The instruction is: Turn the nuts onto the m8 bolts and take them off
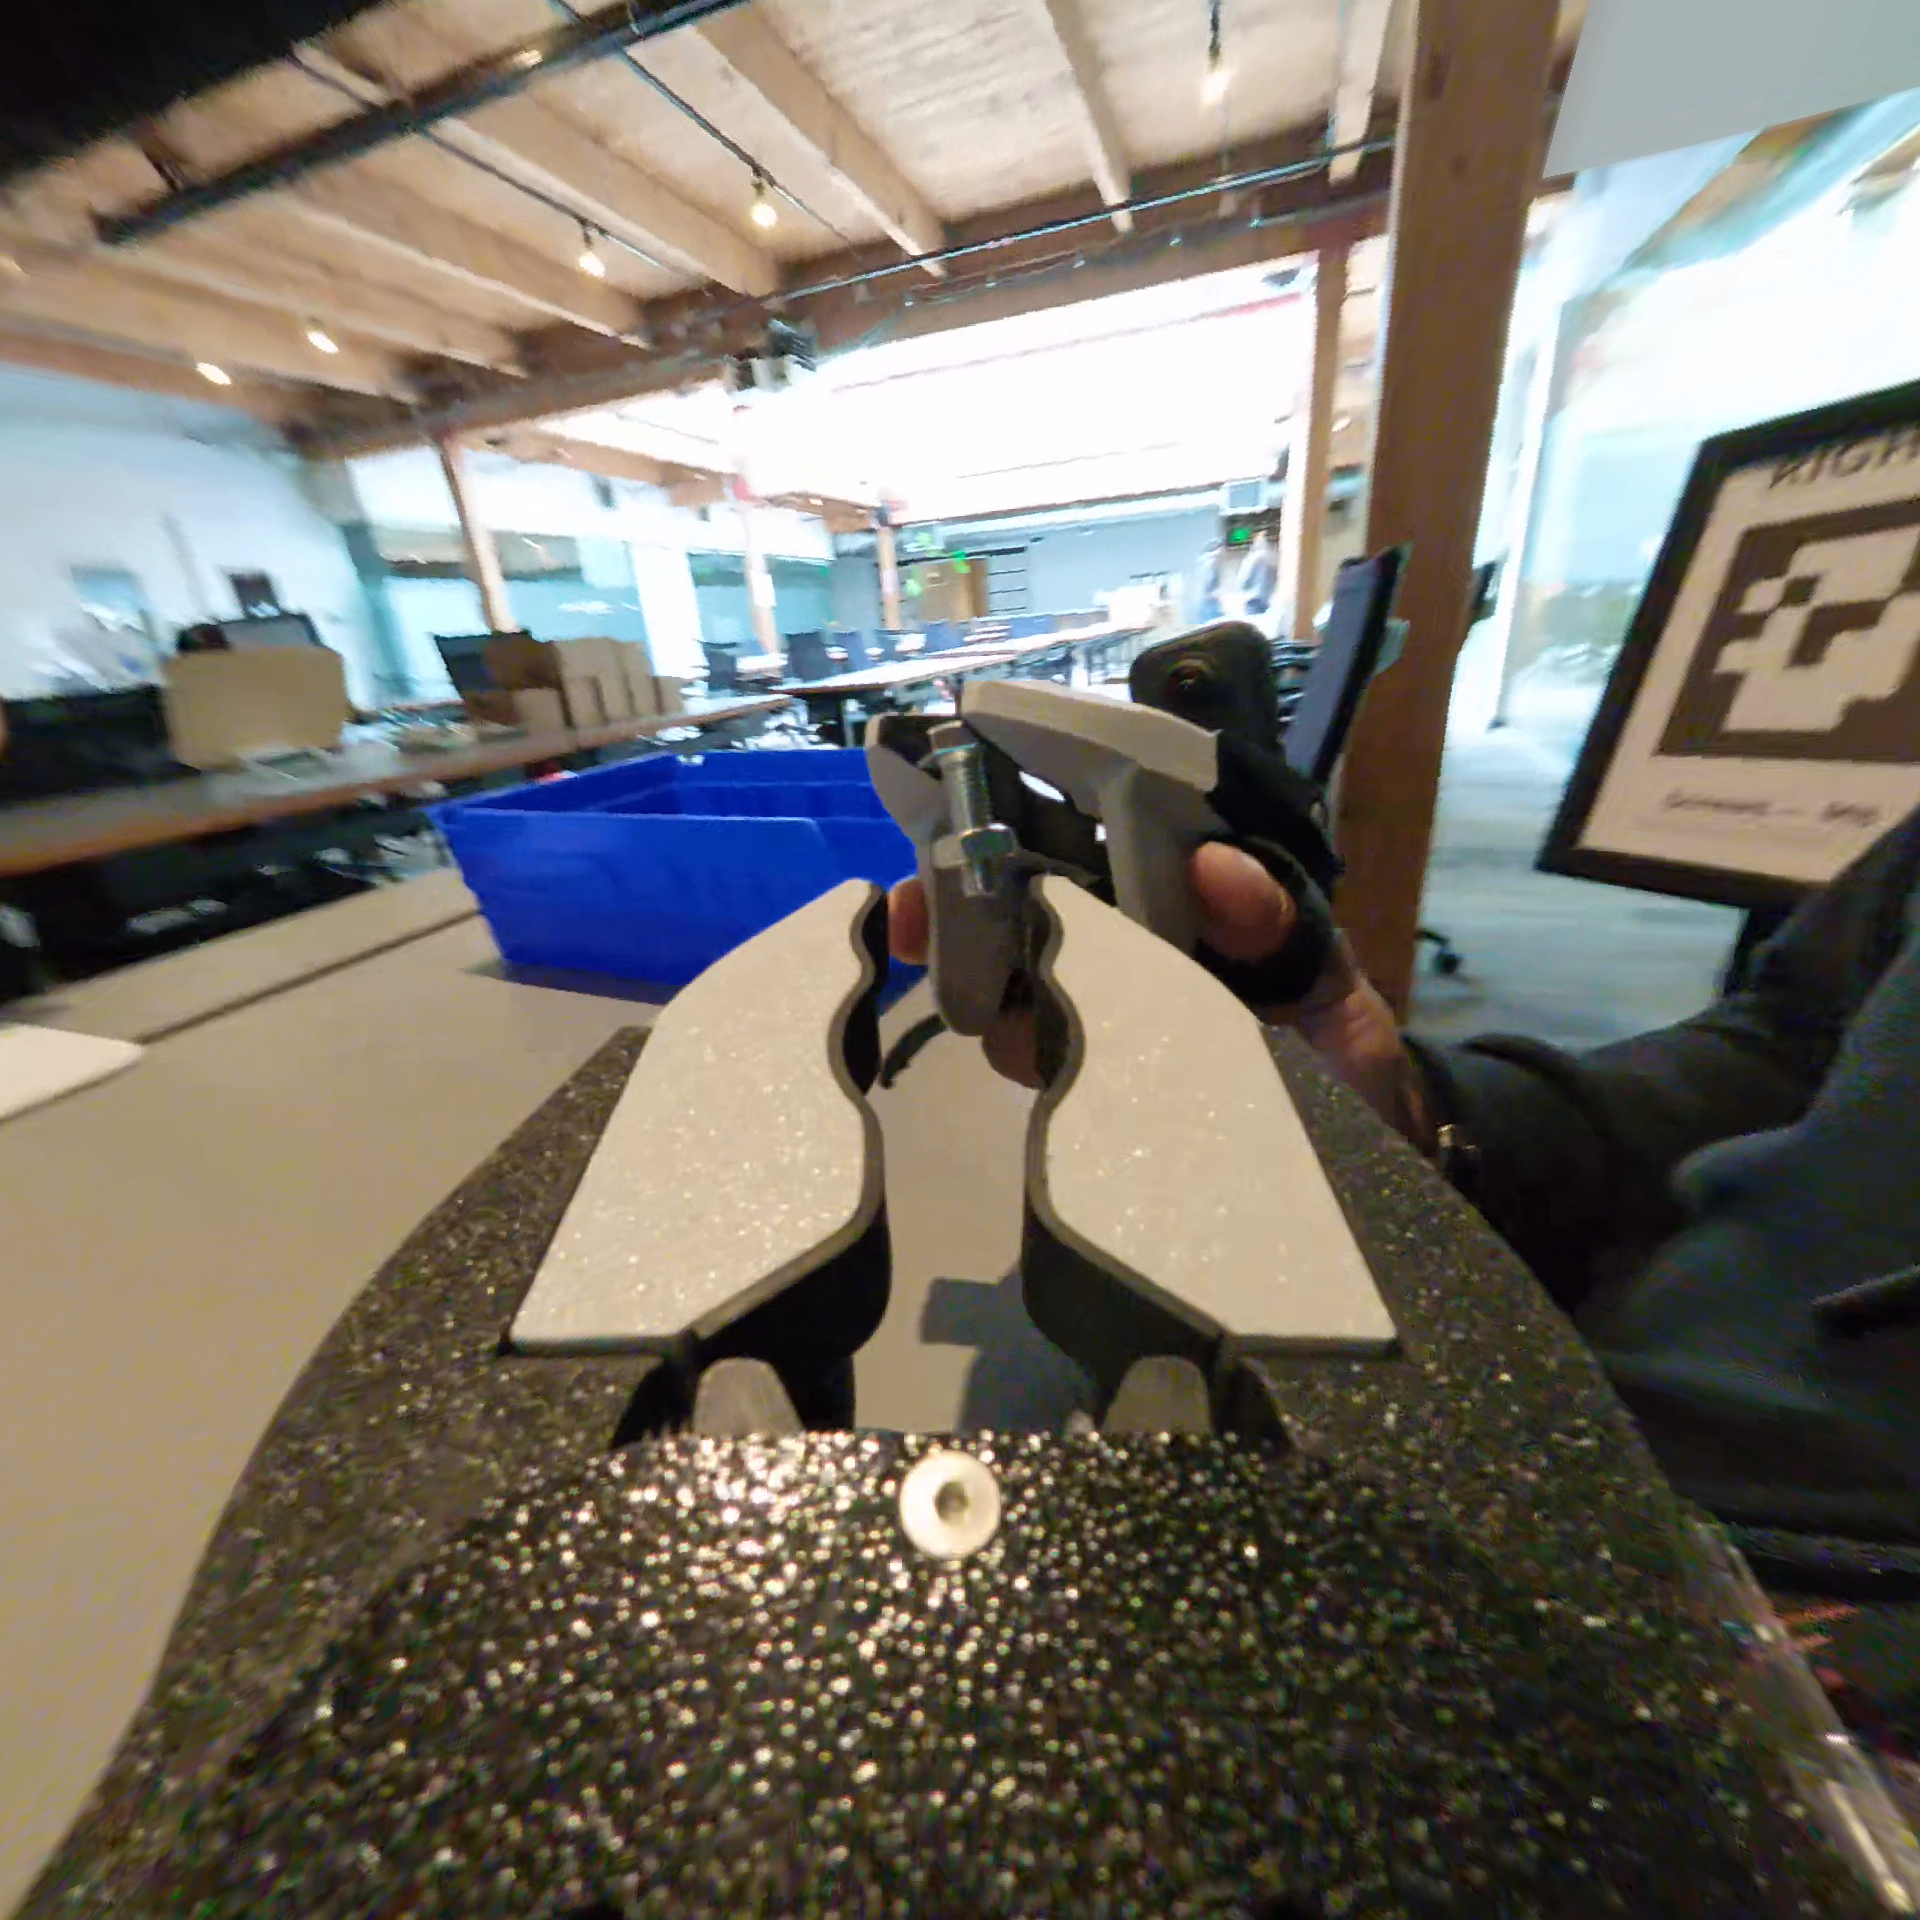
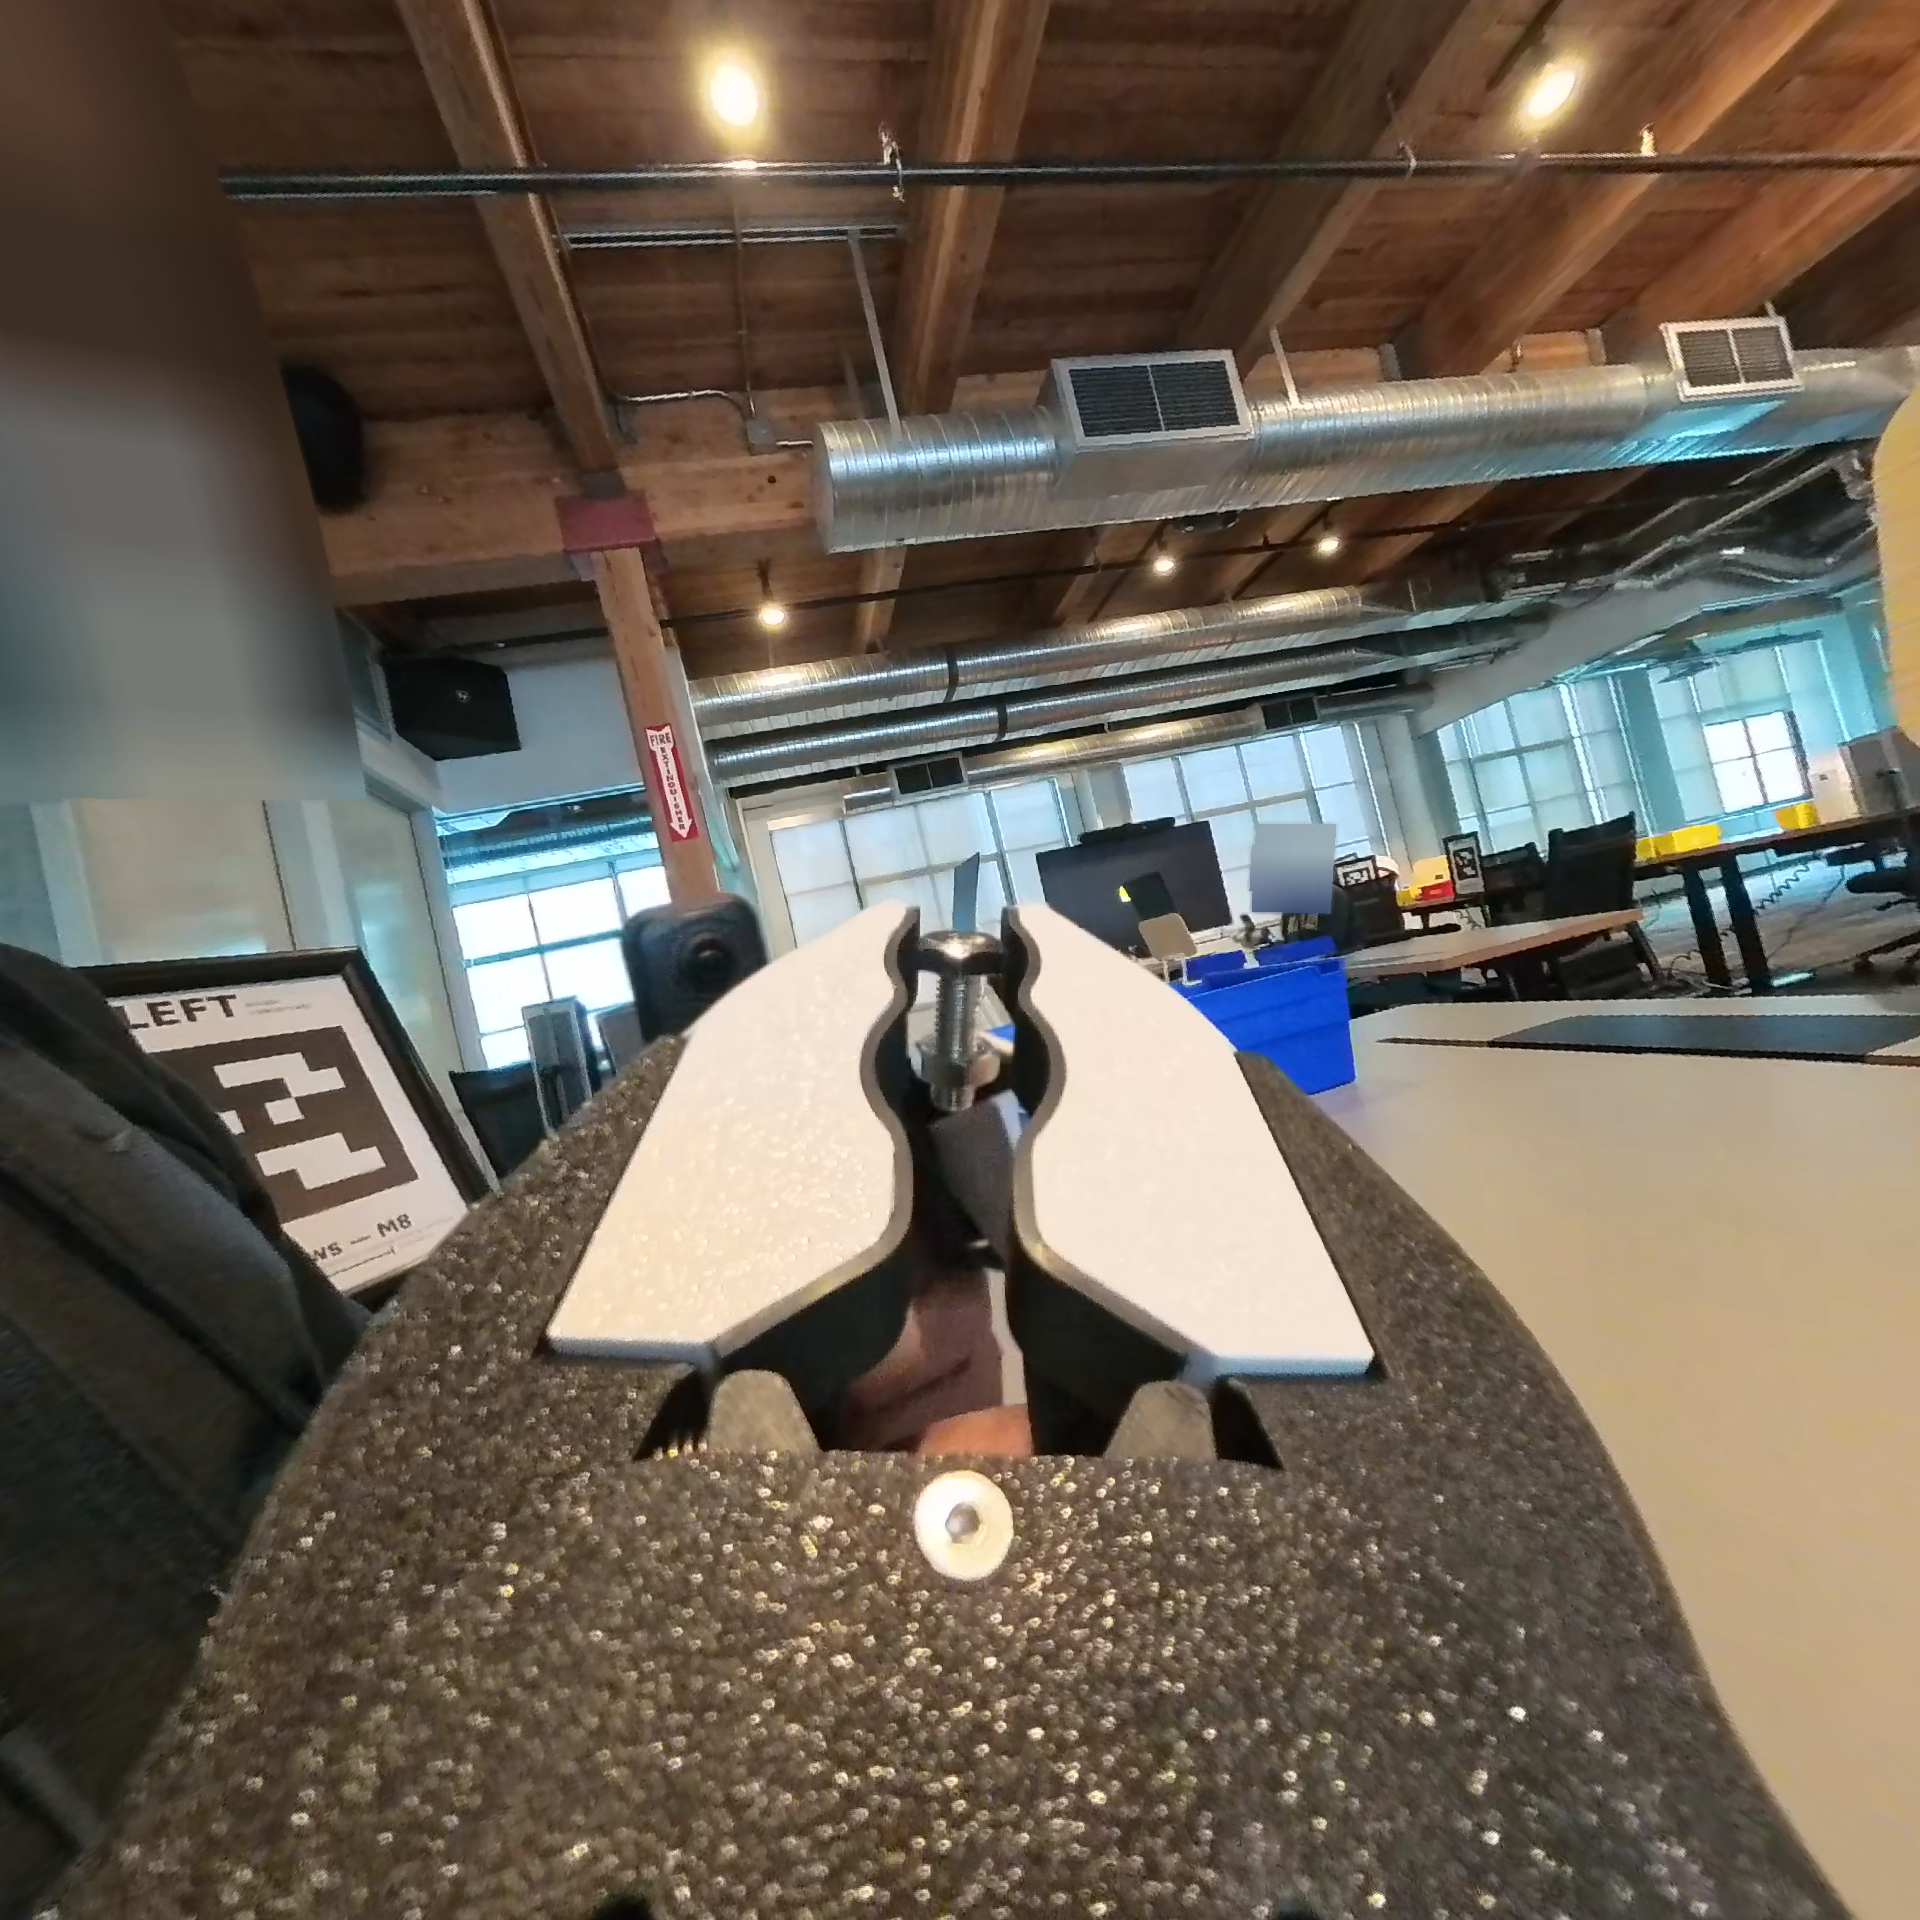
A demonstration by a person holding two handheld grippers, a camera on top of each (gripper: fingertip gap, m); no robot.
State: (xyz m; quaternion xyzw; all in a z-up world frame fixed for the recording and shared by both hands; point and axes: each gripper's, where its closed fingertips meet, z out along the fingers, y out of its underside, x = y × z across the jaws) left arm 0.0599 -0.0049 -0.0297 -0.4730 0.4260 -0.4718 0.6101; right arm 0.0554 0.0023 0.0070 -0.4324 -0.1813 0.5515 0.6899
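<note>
Right gripper (image 2: pixel 958 940) clamps upright M8 bolt (image 2: pixel 948 1013), presenting nut (image 2: pixel 951 1070); left gripper (image 1: pixel 961 899) part-open, empty, poised to turn it.

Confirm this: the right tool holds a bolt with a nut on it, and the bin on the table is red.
Wrong colour: the bin is blue, as the left wrist view shows. The right tool does hold a bolt with a nut on it.

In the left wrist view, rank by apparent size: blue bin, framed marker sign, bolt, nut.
1. Blue bin
2. Framed marker sign, cut off by the frame, so ranking against the bin is unsure
3. Bolt
4. Nut
</note>
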